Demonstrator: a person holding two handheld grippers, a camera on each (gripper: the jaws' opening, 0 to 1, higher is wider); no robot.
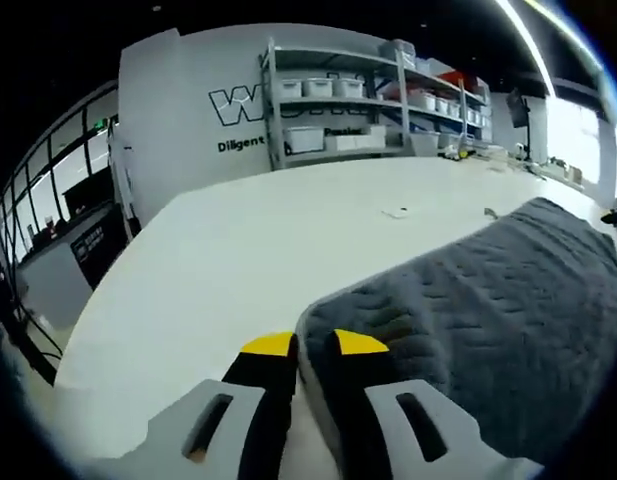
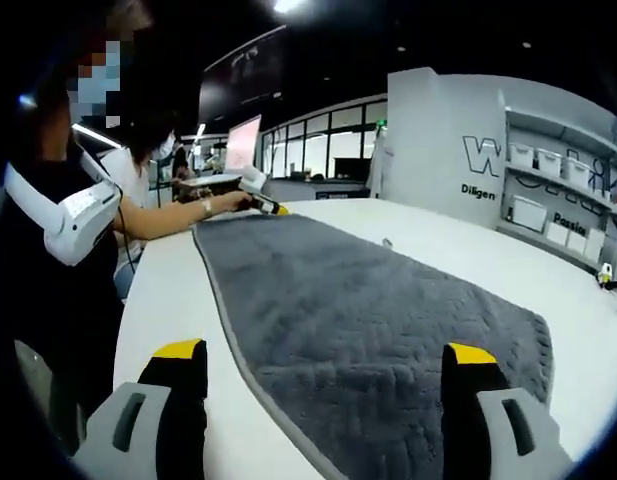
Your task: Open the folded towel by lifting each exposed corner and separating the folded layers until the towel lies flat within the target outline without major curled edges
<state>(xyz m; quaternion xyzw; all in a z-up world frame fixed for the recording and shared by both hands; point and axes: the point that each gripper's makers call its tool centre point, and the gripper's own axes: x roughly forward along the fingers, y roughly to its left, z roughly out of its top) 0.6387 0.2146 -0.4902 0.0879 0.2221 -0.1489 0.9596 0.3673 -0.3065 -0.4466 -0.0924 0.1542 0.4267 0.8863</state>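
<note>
I saw the grey towel (image 2: pixel 368 320) spread long across the white table (image 1: pixel 238 260). My left gripper (image 1: pixel 314 345) had its jaws pinched nearly together on the towel's near corner edge. My right gripper (image 2: pixel 323 360) stood with jaws wide apart over the towel's other end, gripping nothing. In the right gripper view, a person's hand (image 2: pixel 223 203) held the other gripper at the far corner.

Left gripper view: low and close at one corner of the grey quilted towel (image 1: pixel 468 330) on the white table (image 1: pixel 238 250), facing grey storage shelves (image 1: pixel 368 95). Right gripper view: low at the opposite end, looking along the same towel, table and shelves.
</note>
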